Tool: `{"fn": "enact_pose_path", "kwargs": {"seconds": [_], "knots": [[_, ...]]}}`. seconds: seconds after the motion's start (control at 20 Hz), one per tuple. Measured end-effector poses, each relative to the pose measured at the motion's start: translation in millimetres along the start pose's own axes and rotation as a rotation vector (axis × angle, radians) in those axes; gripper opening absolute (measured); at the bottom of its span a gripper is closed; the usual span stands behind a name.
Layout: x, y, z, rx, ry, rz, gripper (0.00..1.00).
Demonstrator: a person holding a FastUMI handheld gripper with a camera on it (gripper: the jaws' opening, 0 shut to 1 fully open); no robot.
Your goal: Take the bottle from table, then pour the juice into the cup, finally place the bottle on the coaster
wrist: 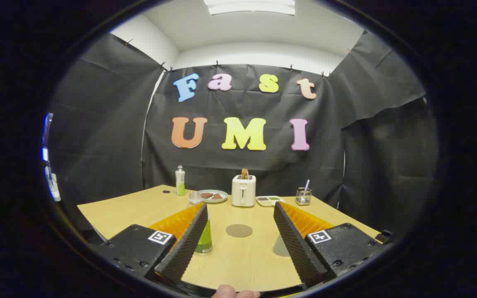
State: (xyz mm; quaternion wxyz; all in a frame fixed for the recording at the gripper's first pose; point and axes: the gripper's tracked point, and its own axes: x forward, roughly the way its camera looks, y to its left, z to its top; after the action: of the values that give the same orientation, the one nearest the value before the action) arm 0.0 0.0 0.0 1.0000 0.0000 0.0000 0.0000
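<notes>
The wooden table (139, 211) has lots of bare room in the middle, and its far edge meets the black wall. The gripper (238, 236) has its fingers spread wide apart and holds nothing. The green bottle (204, 240) stands just inside the left finger, partly hidden by it. The round coaster (239, 230) lies flat between the fingers, a little ahead. A toaster (243, 190), a plate (213, 196) and a small clear cup (195, 198) sit far back

Gripper (240, 231) level, fingers spread wide apart, nothing clamped betw. them. Person's fingertips (235, 293) show just below, at the rear.
</notes>
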Motion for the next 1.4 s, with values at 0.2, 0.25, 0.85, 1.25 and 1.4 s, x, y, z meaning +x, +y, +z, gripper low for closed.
{"fn": "enact_pose_path", "kwargs": {"seconds": [0.2,0.25,0.85,1.25,1.4], "knots": [[0.1,0.1,1.1,-0.006,-0.005,0.006,1.0],[0.5,-0.1,0.4,-0.004,-0.007,0.007,1.0],[1.5,-0.3,-0.5,-0.005,-0.009,0.01,1.0],[2.8,1.2,-1.5,-0.009,-0.008,0.018,1.0],[5.1,1.7,-5.2,-0.015,0.002,0.019,1.0]]}}
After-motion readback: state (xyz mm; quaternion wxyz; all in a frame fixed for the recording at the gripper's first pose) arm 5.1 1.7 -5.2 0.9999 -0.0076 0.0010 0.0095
